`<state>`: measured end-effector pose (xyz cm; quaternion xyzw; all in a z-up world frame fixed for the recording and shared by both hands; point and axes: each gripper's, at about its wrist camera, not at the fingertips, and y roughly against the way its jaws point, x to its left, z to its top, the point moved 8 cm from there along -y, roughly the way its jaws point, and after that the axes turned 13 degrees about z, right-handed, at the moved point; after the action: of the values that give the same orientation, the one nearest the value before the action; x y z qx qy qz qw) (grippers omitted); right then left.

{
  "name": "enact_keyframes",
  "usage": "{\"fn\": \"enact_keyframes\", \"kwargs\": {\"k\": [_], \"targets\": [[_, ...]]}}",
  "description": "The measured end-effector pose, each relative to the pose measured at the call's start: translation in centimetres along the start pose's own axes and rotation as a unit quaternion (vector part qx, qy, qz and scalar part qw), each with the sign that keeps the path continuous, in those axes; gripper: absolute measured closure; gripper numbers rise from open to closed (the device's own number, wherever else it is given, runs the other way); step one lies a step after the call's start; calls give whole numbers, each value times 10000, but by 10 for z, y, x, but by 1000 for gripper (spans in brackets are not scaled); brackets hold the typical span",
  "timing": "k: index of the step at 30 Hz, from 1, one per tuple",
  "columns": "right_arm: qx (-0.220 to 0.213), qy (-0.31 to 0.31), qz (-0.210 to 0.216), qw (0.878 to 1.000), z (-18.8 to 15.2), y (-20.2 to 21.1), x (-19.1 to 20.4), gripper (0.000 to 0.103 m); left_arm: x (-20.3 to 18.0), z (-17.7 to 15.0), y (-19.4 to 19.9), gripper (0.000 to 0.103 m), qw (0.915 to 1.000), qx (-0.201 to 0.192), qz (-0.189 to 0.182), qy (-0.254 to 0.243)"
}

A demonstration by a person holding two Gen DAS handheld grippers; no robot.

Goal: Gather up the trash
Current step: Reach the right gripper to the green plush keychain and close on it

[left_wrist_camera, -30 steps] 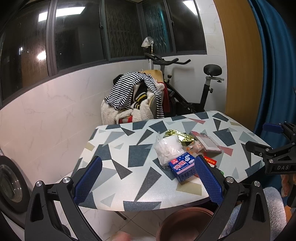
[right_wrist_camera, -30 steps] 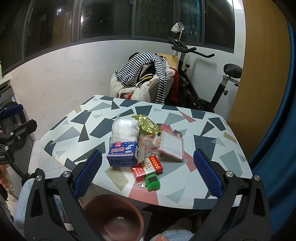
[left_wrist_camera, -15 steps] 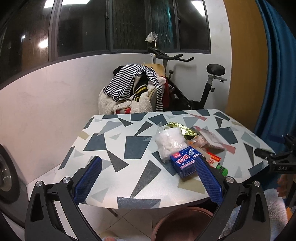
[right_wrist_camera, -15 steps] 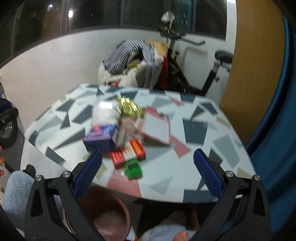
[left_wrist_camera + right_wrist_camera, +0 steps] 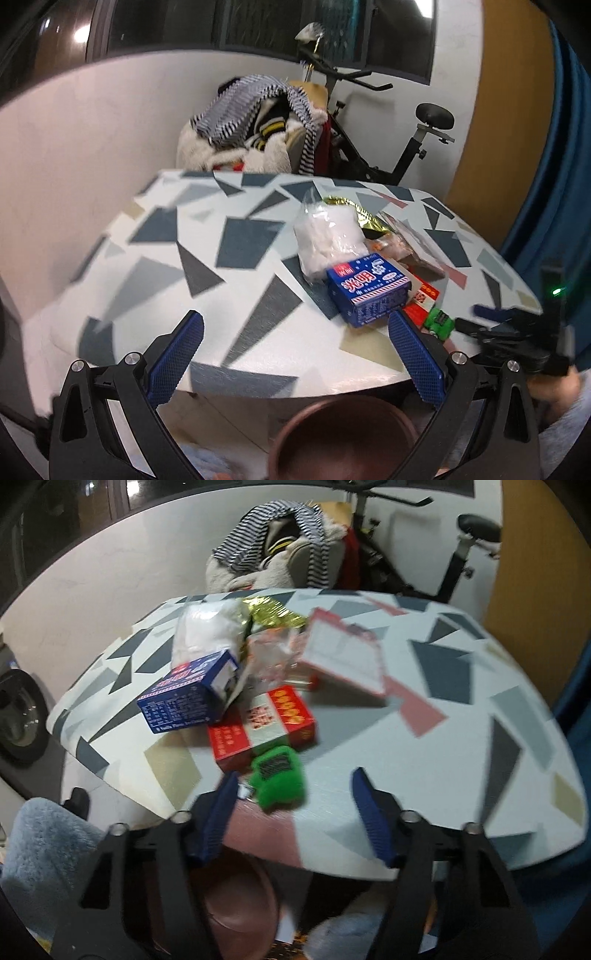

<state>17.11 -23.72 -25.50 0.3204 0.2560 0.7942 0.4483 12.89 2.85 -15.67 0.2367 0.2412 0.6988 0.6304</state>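
Observation:
A pile of trash lies on the patterned table (image 5: 207, 258): a blue box (image 5: 367, 291), a clear bag of white stuff (image 5: 327, 236), a gold wrapper (image 5: 360, 216), a red box (image 5: 264, 725), a green keychain toy (image 5: 279, 775) and a red-edged pack (image 5: 343, 653). My left gripper (image 5: 295, 350) is open and empty at the table's near edge, left of the blue box. My right gripper (image 5: 295, 812) is open with the green toy just ahead between its fingers, apart from them. A brown bin (image 5: 347, 435) stands on the floor below the near edge.
A chair heaped with striped clothes (image 5: 255, 125) and an exercise bike (image 5: 399, 140) stand behind the table. A blue curtain (image 5: 554, 147) hangs at the right. A washing machine (image 5: 18, 716) is at the left.
Both grippers have moved forward and down toward the table. The right gripper has closed in on the green toy and its jaws have narrowed. The pile has not moved.

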Motion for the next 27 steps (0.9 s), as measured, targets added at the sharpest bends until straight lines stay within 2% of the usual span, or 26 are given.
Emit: {"fn": "enact_keyframes", "kwargs": {"k": [2, 6, 13, 21, 27], "targets": [[68, -43, 63, 9999, 1, -16, 0, 54, 4, -3, -8, 5, 9997, 116, -51, 192], [269, -193, 180, 9993, -3, -40, -6, 59, 7, -6, -17, 5, 9990, 239, -66, 361], [91, -14, 147, 9998, -5, -32, -2, 77, 5, -12, -25, 6, 9989, 348, -52, 311], [-511, 155, -112, 9985, 12, 10, -2, 78, -1, -18, -36, 6, 9964, 608, -255, 536], [-892, 153, -157, 9958, 32, 33, -5, 78, -11, 11, -60, 6, 9925, 685, -628, 794]]}}
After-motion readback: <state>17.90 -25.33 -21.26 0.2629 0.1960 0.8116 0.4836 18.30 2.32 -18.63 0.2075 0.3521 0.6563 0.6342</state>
